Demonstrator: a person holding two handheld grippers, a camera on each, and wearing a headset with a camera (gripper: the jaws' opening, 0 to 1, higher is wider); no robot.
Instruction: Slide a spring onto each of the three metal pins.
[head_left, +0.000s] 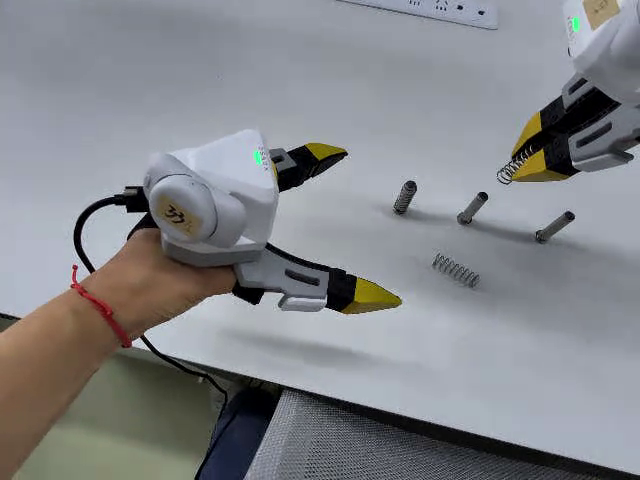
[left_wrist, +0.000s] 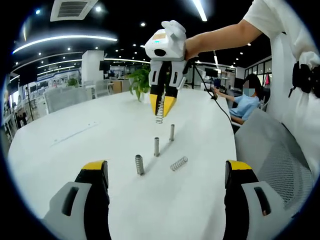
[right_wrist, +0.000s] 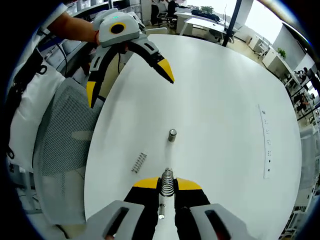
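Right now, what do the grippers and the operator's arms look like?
Left gripper and right gripper: white angular bodies, green light, beige sticker, black jaws with grey brackets and yellow tips. A black cable trails from the left one. Red string bracelet on that wrist; white short sleeve on the other arm.

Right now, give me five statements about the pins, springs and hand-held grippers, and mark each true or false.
1. One pin already wears a spring. True.
2. The left hand-held gripper is shut on a spring. False: it is open and empty; the right hand-held gripper is the one holding a spring, the gripped spring.
3. A loose spring lies on the table. True.
4. All three pins lie on their sides. False: they stand upright.
5. The middle pin and end pin are bare. True.
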